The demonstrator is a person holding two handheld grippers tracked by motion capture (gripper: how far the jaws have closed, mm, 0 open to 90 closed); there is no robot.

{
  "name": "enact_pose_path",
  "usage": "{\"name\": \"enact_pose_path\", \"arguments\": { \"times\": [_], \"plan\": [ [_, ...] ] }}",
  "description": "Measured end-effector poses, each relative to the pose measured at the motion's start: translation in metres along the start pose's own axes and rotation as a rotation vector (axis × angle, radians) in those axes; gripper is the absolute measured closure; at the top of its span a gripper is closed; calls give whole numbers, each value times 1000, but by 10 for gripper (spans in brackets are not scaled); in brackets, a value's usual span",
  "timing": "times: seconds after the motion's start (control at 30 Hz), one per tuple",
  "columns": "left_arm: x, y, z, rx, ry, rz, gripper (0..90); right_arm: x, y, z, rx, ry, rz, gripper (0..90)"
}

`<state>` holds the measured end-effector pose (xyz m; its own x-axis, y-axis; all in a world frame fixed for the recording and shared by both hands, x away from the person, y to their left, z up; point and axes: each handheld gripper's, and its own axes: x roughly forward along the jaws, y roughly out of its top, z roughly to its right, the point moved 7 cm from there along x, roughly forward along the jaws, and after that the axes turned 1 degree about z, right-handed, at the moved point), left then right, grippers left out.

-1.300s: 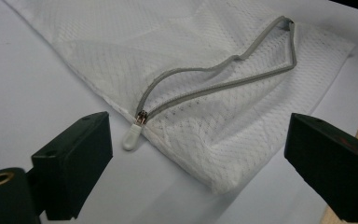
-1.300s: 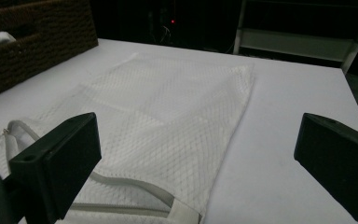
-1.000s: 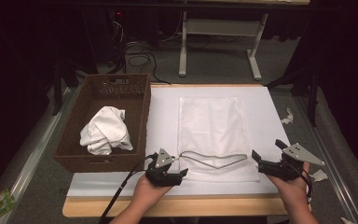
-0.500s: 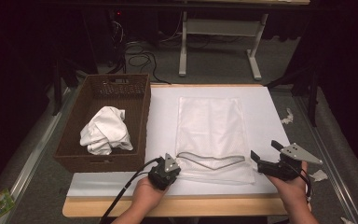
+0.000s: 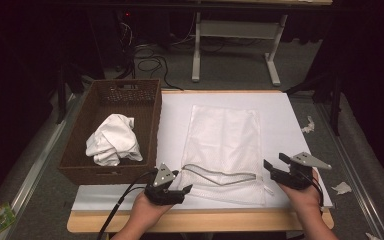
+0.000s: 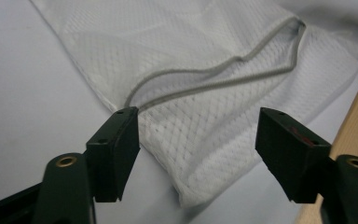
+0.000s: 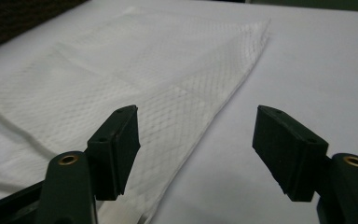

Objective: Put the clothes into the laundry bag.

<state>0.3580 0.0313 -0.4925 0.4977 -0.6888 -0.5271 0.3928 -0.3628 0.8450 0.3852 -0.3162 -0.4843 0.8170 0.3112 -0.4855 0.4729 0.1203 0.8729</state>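
A white mesh bag (image 5: 225, 145) lies flat on the white mat, its grey zipper mouth (image 5: 220, 175) gaping at the near end. My left gripper (image 5: 182, 191) hovers at the bag's near-left corner (image 6: 200, 154). Its jaws have just been opening and now stand apart over that corner without touching it. My right gripper (image 5: 271, 169) sits at the bag's near-right edge (image 7: 186, 135). Its jaws have just been closing, but they are still wide, with the mesh edge below and between them and not pinched.
A brown wicker basket (image 5: 152, 115) at the left holds a crumpled white cloth (image 5: 112, 145). The wooden table edge (image 5: 215, 220) runs just in front of both hands. Paper scraps (image 5: 341, 188) lie on the floor at the right, and cables and a desk frame (image 5: 197, 45) stand behind.
The left gripper's jaws snapped shut half a second ago and are now open again beside the bag's corner. The right gripper has sunk slightly toward the bag, its jaws narrower.
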Motion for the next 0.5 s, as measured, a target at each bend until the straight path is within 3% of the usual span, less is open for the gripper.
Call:
{"name": "enact_pose_path", "arguments": {
  "times": [0.07,0.13,0.2,0.27,0.33,0.43,0.47,0.5],
  "plan": [
    [-2,1,0,-12,-7,14,284,8,1,2,-7,-17,-29,385],
    [-8,4,-1,-10,-22,38,298,30,4,11,11,-12,-92,574],
    [-11,8,-2,-21,-27,58,293,47,9,19,27,-36,-123,654],
    [-12,11,-4,-41,-34,75,300,77,16,32,57,-84,-169,656],
    [-11,9,-4,-58,-45,62,315,86,19,36,67,-98,-172,655],
    [-7,7,-2,-31,-33,49,306,113,32,44,71,-145,-182,610],
    [-7,8,-2,-22,-24,52,306,113,32,44,71,-145,-182,610],
    [-7,9,-1,-20,-25,66,306,125,34,48,93,-158,-201,608]
  ]
}}
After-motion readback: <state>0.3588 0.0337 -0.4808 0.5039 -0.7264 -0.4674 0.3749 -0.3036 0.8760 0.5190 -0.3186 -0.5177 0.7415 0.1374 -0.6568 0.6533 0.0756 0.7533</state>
